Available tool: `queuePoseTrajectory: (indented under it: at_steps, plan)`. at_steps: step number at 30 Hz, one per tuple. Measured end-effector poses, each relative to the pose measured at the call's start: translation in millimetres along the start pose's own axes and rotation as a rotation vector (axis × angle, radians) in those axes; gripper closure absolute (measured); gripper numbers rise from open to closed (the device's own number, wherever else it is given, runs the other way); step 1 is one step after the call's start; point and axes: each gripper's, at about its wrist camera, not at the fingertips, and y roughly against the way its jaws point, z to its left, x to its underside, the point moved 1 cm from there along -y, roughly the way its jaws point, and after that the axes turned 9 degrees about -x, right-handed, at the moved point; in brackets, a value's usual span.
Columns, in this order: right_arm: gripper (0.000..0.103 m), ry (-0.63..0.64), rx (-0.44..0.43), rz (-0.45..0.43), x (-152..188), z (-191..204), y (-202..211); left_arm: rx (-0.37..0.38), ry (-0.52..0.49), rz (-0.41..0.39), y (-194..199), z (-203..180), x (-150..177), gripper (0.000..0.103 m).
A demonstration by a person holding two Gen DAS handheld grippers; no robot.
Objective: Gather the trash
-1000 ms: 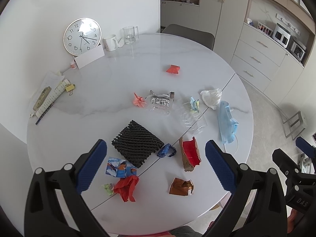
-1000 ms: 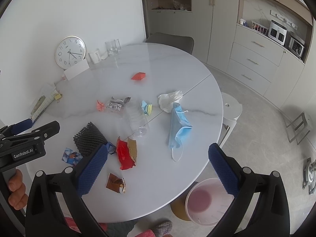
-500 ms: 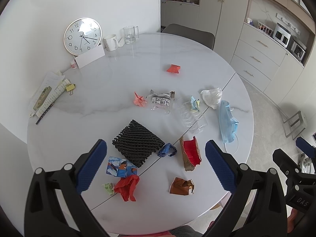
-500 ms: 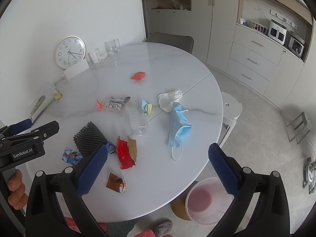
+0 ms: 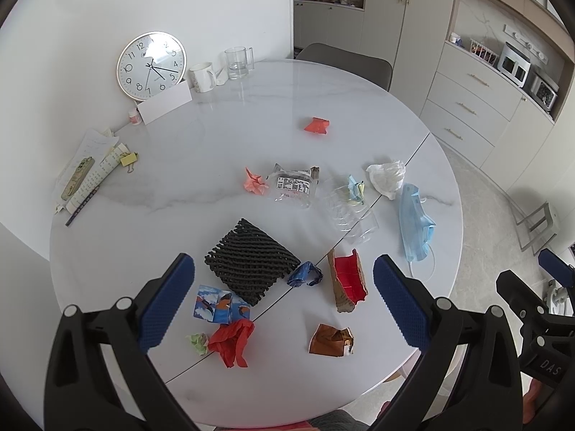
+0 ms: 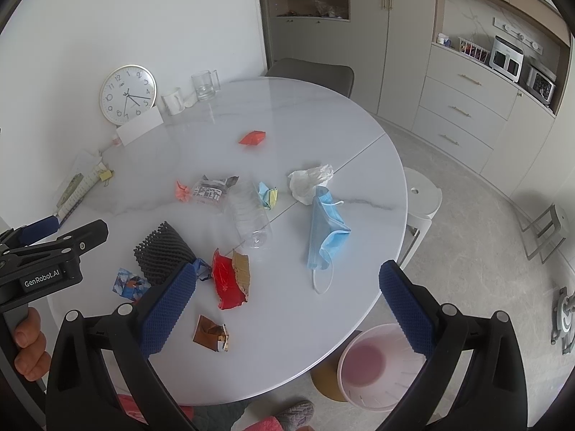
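Both the left gripper (image 5: 284, 287) and right gripper (image 6: 287, 298) hover released and empty above the tabletop (image 6: 287, 115) where trash lies scattered; recommend descending on the near brown wrapper (image 6: 211, 334), clenching firmly, then carrying it to the bin (image 6: 377, 366) on the floor.

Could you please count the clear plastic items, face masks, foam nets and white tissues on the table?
Clear plastic items: 2 (bottle, labelled packet)
Face masks: 1
Foam nets: 1
White tissues: 1
Total: 5
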Motion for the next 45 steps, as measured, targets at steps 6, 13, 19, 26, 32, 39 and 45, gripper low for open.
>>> queuePoseTrajectory:
  at_steps: [6, 13, 19, 26, 32, 39, 45]
  plan:
    - [0.002, 0.002, -0.001, 0.003, -3, 1, -1, 0.0, 0.002, -0.001, 0, 0, -1, 0.008]
    - [0.002, 0.002, 0.0, 0.004, -4, 1, -2, 0.0, 0.002, 0.003, 0, -1, -2, 0.008]
    - [0.002, -0.011, -0.026, 0.007, -1, 1, -6, 0.038, -0.006, -0.014, -2, 3, 0, 0.008]
    - [0.002, 0.019, -0.076, 0.08, 23, 4, -34, 0.039, -0.013, -0.028, -22, 45, 27, 0.008]
    - [0.002, 0.113, -0.123, 0.171, 53, 16, -74, -0.039, -0.056, 0.067, -54, 89, 80, 0.008]
    - [0.002, 0.037, -0.195, 0.273, 60, 19, -115, 0.002, -0.011, 0.169, -82, 109, 100, 0.008]
    - [0.002, 0.063, -0.162, 0.306, 52, 31, -140, 0.088, -0.059, 0.166, -120, 91, 60, 0.008]
